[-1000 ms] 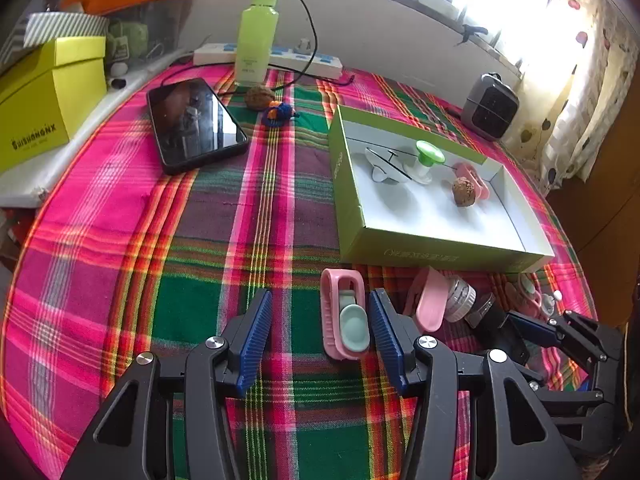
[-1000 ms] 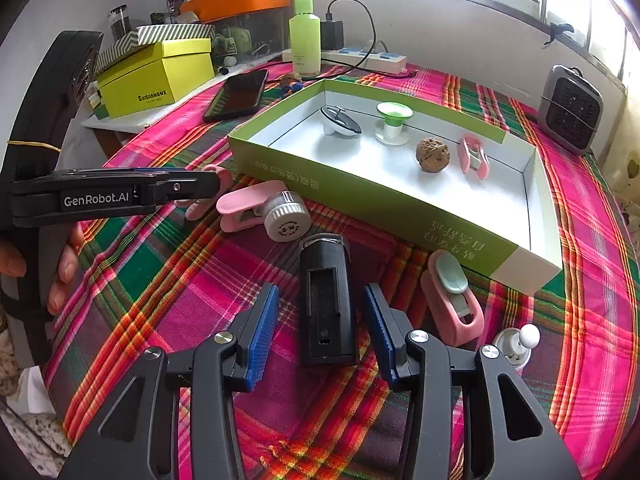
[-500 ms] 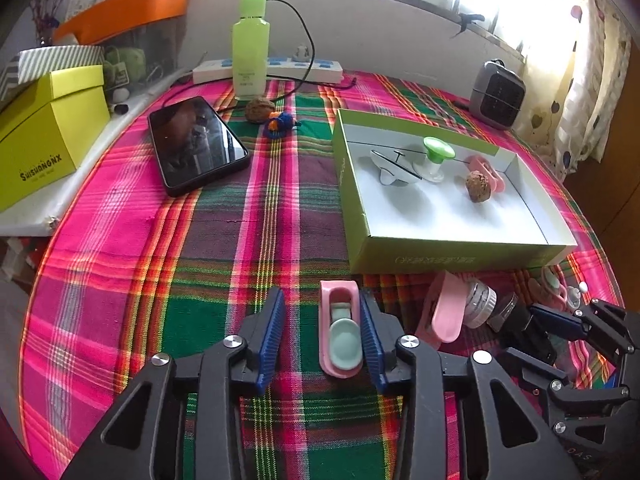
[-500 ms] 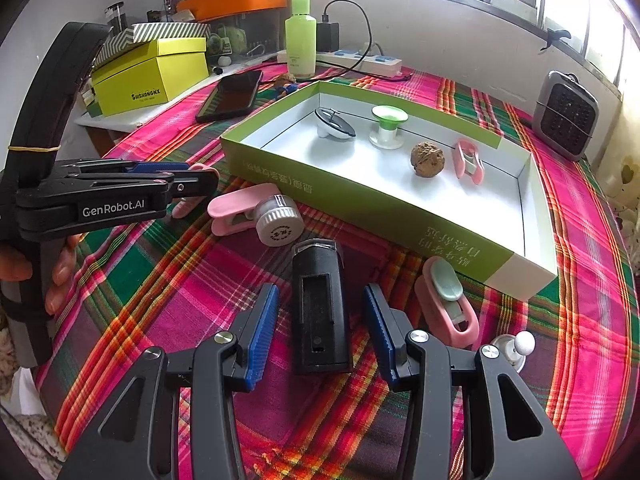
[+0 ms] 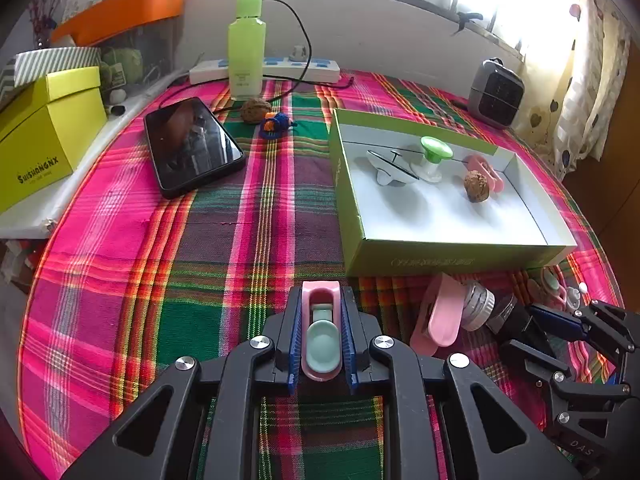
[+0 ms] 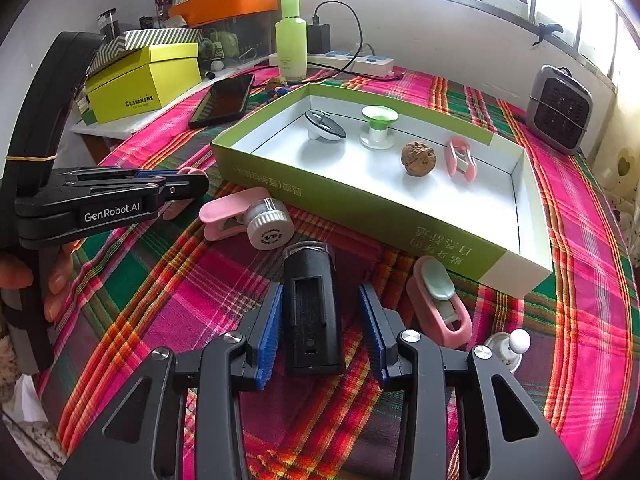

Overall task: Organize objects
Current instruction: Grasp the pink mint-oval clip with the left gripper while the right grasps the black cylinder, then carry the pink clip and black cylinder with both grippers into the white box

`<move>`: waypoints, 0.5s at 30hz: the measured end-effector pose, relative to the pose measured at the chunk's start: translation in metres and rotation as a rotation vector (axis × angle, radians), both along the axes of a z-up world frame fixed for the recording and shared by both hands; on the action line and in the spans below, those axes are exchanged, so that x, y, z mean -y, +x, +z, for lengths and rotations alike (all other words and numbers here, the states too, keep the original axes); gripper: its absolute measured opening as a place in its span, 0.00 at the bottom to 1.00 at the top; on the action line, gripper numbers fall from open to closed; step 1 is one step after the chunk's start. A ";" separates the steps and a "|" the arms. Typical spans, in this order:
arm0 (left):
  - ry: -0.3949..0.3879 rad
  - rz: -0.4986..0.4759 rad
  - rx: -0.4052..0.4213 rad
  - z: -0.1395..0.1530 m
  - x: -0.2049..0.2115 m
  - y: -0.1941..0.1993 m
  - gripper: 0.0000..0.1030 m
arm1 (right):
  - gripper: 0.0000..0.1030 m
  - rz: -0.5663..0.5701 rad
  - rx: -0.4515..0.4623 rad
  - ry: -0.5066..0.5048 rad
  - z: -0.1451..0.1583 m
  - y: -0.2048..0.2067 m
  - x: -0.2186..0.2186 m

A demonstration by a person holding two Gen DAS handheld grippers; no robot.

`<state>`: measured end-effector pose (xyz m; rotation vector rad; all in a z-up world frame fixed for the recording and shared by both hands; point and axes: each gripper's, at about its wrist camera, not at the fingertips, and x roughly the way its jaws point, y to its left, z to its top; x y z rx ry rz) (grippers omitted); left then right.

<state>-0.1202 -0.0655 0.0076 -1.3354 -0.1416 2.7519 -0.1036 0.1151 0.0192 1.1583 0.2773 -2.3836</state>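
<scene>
Now left hand-held gripper [image 5: 321,334] clamped shut on pink clip [image 5: 321,332] with mint thumb pad; right hand-held gripper [image 6: 320,330] spread wide, straddling black rectangular device [image 6: 312,308] on table [image 6: 200,280], pads not touching.

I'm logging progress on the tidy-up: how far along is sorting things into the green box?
Done: the green box holds four items, including a walnut and a green-topped knob. In hand: the left gripper is shut on a pink clip; the right gripper straddles a black device, open. Left: another pink clip, a silver-capped clip, a white knob.
</scene>
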 end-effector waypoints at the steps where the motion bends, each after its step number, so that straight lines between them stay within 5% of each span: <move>1: -0.002 -0.002 0.000 0.000 0.000 0.000 0.16 | 0.36 -0.001 -0.001 0.001 0.000 0.000 0.000; 4: 0.005 -0.001 0.000 0.000 0.001 0.000 0.16 | 0.28 0.000 -0.002 0.002 0.000 0.000 0.001; 15: 0.009 0.001 -0.008 0.003 0.000 0.004 0.15 | 0.28 -0.010 0.002 -0.008 0.001 0.001 0.000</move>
